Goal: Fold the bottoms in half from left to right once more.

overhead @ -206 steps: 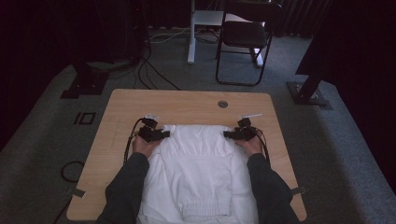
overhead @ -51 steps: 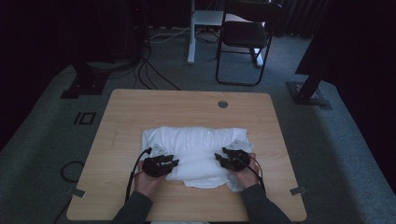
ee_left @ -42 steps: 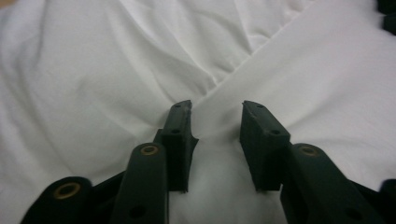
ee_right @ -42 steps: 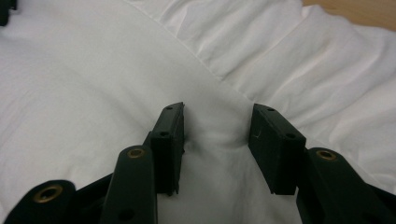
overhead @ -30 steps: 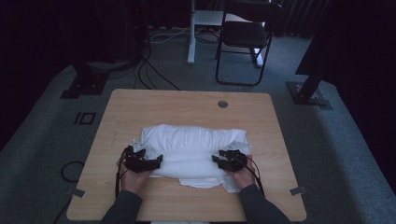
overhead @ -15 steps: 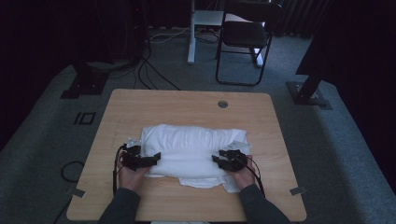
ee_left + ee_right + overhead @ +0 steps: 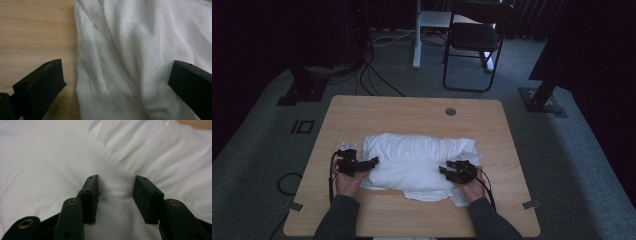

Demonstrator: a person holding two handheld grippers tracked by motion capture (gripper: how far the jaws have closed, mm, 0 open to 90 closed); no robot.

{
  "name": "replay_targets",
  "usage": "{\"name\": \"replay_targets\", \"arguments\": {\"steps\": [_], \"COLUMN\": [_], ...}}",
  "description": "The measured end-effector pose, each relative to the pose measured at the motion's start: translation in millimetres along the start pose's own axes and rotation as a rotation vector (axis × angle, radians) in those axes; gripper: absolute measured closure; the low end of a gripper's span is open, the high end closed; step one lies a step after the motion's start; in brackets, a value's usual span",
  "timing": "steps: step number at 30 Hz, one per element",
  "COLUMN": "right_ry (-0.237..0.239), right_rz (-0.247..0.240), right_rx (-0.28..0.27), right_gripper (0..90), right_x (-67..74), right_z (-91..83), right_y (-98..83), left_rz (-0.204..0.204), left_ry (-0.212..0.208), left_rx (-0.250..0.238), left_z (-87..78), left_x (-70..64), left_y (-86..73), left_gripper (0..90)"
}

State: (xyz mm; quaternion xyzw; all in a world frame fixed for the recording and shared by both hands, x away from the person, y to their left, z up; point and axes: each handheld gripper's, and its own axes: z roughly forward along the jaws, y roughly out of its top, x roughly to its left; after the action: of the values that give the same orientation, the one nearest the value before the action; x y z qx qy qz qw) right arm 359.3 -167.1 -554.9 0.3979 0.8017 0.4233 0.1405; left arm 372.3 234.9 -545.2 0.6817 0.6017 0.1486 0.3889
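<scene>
From above, a folded white cloth [image 7: 414, 162] lies across the middle of my wooden table [image 7: 412, 112], with my left gripper [image 7: 373, 162] at its left edge and my right gripper [image 7: 445, 171] on its right part. Along my left gripper [image 7: 115, 82], the jaws stand wide apart, one over bare wood and one over the cloth [image 7: 140, 50], gripping nothing. Along my right gripper [image 7: 116, 195], the jaws are narrowed onto the cloth [image 7: 50, 157], a small ridge of fabric bunched between them but not squeezed tight.
</scene>
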Motion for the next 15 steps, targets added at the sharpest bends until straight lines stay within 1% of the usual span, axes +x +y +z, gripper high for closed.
{"name": "replay_targets", "arguments": {"steps": [2, 3, 4, 5, 6, 11, 12, 13, 14, 15], "right_ry": [0.001, 0.000, 0.000, 0.000, 0.000, 0.001, 0.001, 0.001, 0.000, 0.000], "right_rz": [0.001, 0.001, 0.001, 0.003, 0.003, 0.005, 0.005, 0.005, 0.005, 0.006], "right_rx": [-0.001, -0.001, -0.001, -0.001, -0.002, -0.004, -0.004, -0.005, -0.005, -0.005], "right_gripper": [54.4, 54.3, 54.3, 54.3, 54.3, 54.3, 54.3, 54.3, 54.3, 54.3], "right_x": [0.0, 0.0, 0.0, 0.1, 0.1, 0.1, 0.0, 0.1, 0.1, 0.2], "right_z": [0.0, 0.0, 0.0, 0.0, 0.0, 0.0, -0.1, -0.1, -0.1, -0.2], "right_y": [-0.1, -0.1, -0.1, -0.2, -0.3, -0.6, -0.7, -0.8, -0.8, -0.8], "left_rz": [-0.002, -0.014, -0.014, -0.016, -0.005, 0.037, 0.040, 0.035, 0.035, 0.034], "left_ry": [0.000, 0.008, 0.008, 0.020, 0.021, 0.059, 0.068, 0.064, 0.051, 0.030], "left_rx": [0.003, 0.010, 0.010, 0.019, 0.023, 0.049, 0.051, 0.049, 0.044, 0.043], "left_z": [1.1, 4.1, 4.1, 6.7, 6.8, 7.4, 7.0, 6.0, 4.9, 3.3], "left_x": [0.6, 2.3, 2.3, 3.4, 2.7, -5.6, -7.8, -9.9, -11.0, -11.0], "left_y": [-0.2, -0.9, -0.9, -1.8, -2.0, -3.7, -4.4, -5.2, -6.0, -6.7], "left_gripper": [0.5, 0.5, 0.5, 0.5, 0.5, 0.7, 1.8, 4.6, 8.9, 15.3]}}
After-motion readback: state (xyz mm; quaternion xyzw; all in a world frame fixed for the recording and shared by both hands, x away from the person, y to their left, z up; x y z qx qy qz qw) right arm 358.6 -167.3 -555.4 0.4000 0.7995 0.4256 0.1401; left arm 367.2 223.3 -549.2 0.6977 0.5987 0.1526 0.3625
